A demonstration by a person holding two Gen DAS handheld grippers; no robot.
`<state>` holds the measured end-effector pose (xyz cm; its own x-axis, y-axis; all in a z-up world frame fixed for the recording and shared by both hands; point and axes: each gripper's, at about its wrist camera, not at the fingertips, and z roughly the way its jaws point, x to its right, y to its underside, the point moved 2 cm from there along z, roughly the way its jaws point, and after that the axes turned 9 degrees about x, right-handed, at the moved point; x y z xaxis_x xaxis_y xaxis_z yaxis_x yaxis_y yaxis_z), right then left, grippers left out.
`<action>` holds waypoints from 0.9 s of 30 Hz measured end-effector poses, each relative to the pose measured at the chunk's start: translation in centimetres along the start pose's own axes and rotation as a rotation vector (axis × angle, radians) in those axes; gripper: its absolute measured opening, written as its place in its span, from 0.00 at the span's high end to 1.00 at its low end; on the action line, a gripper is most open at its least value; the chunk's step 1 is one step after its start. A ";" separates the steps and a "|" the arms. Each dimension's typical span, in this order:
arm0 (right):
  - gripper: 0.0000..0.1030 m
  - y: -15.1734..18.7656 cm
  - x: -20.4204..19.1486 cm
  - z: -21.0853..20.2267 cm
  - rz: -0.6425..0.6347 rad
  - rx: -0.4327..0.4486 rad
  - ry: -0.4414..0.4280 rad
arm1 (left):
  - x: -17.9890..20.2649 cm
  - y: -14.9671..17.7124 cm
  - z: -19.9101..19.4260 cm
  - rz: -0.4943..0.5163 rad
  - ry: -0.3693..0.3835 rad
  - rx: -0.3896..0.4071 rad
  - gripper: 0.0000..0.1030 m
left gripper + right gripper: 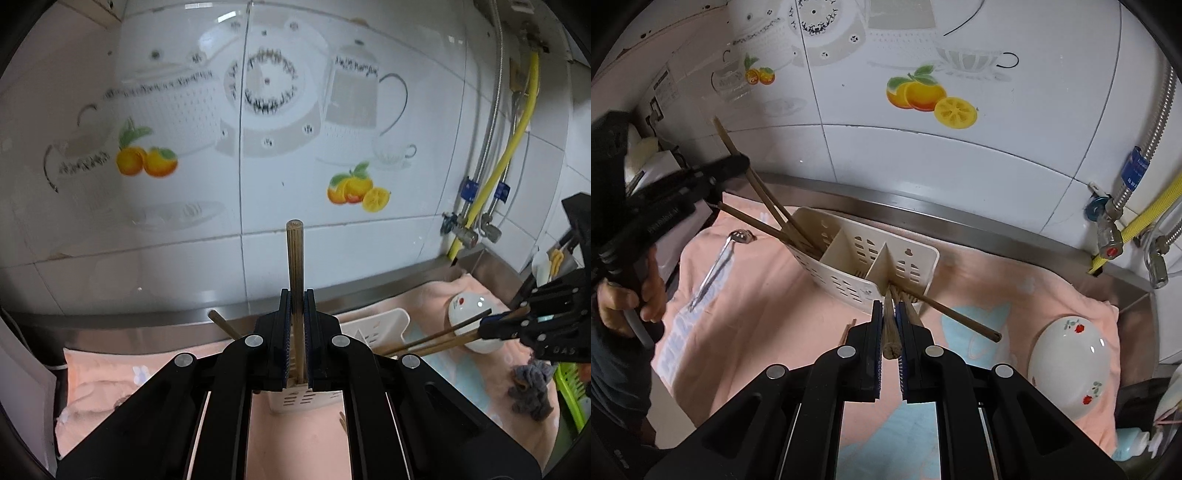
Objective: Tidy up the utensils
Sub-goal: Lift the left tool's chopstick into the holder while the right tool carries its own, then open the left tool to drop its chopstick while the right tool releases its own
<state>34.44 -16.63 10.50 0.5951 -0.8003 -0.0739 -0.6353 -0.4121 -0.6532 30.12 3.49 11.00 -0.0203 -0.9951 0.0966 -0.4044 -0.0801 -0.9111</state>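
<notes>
A cream slotted utensil holder (871,266) with three compartments stands on a pink cloth, wooden chopsticks (768,206) leaning from its left compartment, more chopsticks (956,314) from its right; a metal spoon (716,266) lies nearby.

Glossy white wall tiles (332,254) printed with oranges and teapots are reflecting soft light. A steel counter edge (923,206) is running beneath them, a yellow hose (517,136) hanging beside braided pipes (493,122)

Pink towel (798,306) lying over steel counter, w/ blue print patches. White bowl (1069,363), floral print, sitting upside down on towel at right. Yellow hose (515,136) & braided metal hoses (493,122) running down tiled wall (147,258) w/ orange-fruit decals. Grey rag (532,391) lying beside green basket (570,391).
</notes>
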 end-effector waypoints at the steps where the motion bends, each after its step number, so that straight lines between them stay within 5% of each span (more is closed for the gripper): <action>1: 0.93 -0.1 0.1 0.0 0.010 0.011 -0.002 | 0.0 0.2 0.3 -0.004 0.003 -0.008 0.95; 10: 0.91 0.3 0.0 1.5 0.032 0.044 -0.029 | 0.3 1.5 1.1 0.009 0.009 -0.035 0.93; 13: 0.79 0.5 -0.2 1.0 0.031 0.074 -0.019 | 0.4 1.6 0.8 0.008 0.017 -0.034 0.91; 15: 0.74 0.7 -0.2 0.2 0.024 0.105 -0.001 | 0.5 1.6 0.3 0.008 0.012 -0.022 0.73; 20: 0.67 2.1 -1.0 -3.0 -0.016 0.201 0.055 | 0.3 1.7 -2.3 -0.006 0.020 0.021 0.68; 27: 0.59 7.3 -4.3 -5.4 -0.092 0.273 0.089 | -0.1 4.0 -5.8 -0.030 0.016 0.046 0.45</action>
<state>24.60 -18.53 10.16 0.5905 -0.8053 0.0534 -0.4176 -0.3614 -0.8337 23.21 3.56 9.69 -0.0232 -0.9912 0.1302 -0.3628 -0.1130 -0.9250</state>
